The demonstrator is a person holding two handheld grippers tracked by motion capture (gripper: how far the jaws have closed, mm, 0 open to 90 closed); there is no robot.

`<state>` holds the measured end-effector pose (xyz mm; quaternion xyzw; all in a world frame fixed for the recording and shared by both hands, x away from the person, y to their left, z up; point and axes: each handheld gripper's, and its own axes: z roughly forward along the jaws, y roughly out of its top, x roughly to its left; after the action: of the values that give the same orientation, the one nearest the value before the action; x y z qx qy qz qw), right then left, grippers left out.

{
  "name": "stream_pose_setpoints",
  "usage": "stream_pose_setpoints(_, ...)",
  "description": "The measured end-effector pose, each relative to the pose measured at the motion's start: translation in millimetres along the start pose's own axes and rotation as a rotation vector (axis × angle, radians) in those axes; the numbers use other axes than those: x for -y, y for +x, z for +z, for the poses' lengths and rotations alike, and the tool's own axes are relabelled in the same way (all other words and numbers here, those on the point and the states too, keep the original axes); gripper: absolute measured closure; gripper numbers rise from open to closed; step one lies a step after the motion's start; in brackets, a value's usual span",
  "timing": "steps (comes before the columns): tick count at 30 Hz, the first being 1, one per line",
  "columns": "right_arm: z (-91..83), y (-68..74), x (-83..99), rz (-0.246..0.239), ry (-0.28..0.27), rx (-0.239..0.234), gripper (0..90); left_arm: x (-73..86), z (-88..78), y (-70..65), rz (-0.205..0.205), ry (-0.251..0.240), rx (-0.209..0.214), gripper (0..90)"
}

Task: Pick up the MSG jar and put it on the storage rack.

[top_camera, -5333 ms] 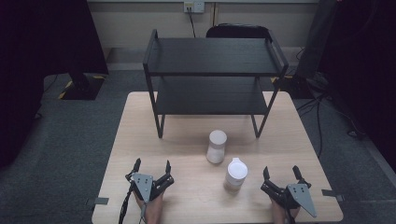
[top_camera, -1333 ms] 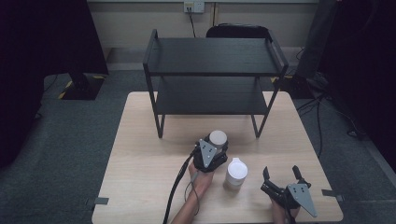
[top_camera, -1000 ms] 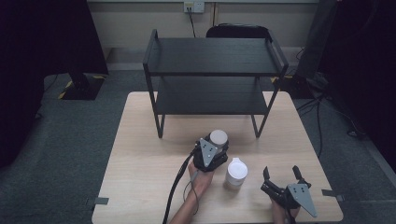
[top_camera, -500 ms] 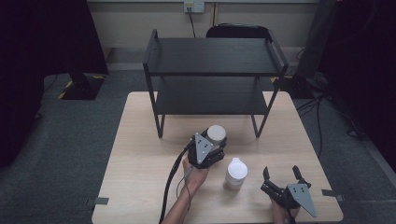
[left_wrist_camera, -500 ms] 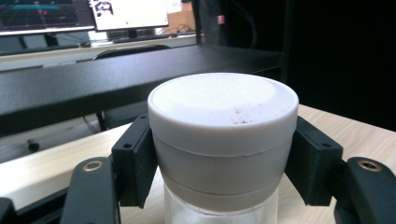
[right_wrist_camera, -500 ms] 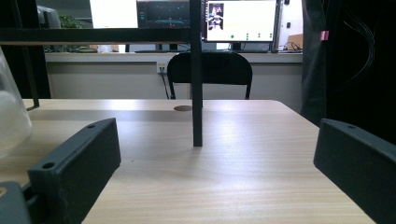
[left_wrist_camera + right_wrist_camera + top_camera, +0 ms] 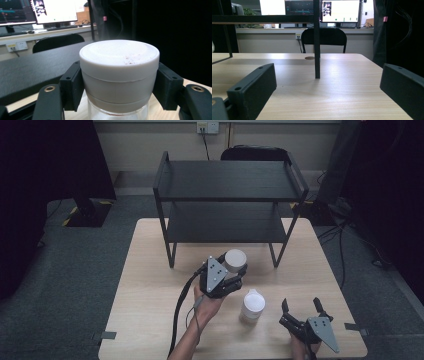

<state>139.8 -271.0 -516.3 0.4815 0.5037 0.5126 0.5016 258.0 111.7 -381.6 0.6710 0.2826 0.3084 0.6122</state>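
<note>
On the pale wooden table (image 7: 145, 285), the left gripper (image 7: 231, 276) sits near the middle, just in front of the black 2-tier shelf (image 7: 230, 195), with the person's left hand (image 7: 205, 306) and forearm coming up from the bottom edge and a black cable trailing back beside them. Its jaws are clenched on a jar (image 7: 235, 261) with a white lid, 1 jaw on each side of the lid's rim. In the left gripper view the jar (image 7: 119, 72) stands upright between the 2 black jaws, its white lid squeezed on both sides and a strip of clear glass showing below it; the lid's top has a few reddish specks, and the shelf's dark top surface stretches behind it. Just to the right and nearer the person, a 2nd white-topped jar (image 7: 253, 304) stands on the table, close to the left gripper but apart from it. Farther right, near the table's front corner, the right gripper (image 7: 301, 309) rests low with its jaws spread wide and nothing between them; in the right gripper view the 2 jaws frame bare tabletop and 1 black shelf leg (image 7: 317, 50).
</note>
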Motion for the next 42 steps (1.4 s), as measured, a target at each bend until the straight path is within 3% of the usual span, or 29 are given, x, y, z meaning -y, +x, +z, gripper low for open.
stream_pose_setpoints(6, 0.0, 0.4, -0.1, 0.000, 0.001, 0.002, 0.0, -14.9, -5.0, 11.8, -0.014, -0.018, 0.057, 34.2)
stream_pose_setpoints(11, 0.0, 0.6, -0.1, 0.000, 0.001, 0.003, 0.0, -32.4, -8.1, 22.0, -0.003, -0.020, 0.094, 34.3)
stream_pose_setpoints(14, 0.0, 0.7, -0.1, 0.000, 0.000, 0.003, 0.0, -42.5, -8.5, 34.4, -0.027, -0.042, 0.128, 34.2)
stream_pose_setpoints(20, 0.0, 0.6, -0.1, 0.000, 0.000, 0.002, 0.0, -58.7, -7.1, 43.6, -0.007, -0.042, 0.139, 34.2)
stream_pose_setpoints(24, 0.0, 0.7, -0.1, 0.000, 0.001, 0.003, 0.0, -70.7, -7.1, 53.7, -0.015, -0.052, 0.165, 34.2)
stream_pose_setpoints(30, 0.1, 1.4, -0.1, -0.001, 0.000, 0.008, 0.0, -96.3, -8.7, 61.6, -0.002, -0.067, 0.154, 34.3)
stream_pose_setpoints(34, 0.0, 1.9, -0.2, 0.000, 0.001, 0.010, 0.0, -120.4, -9.7, 67.2, -0.028, -0.075, 0.139, 34.2)
stream_pose_setpoints(42, 0.1, 2.8, -0.2, 0.000, 0.001, 0.015, 0.0, -163.5, -8.2, 67.0, -0.030, -0.095, 0.080, 34.3)
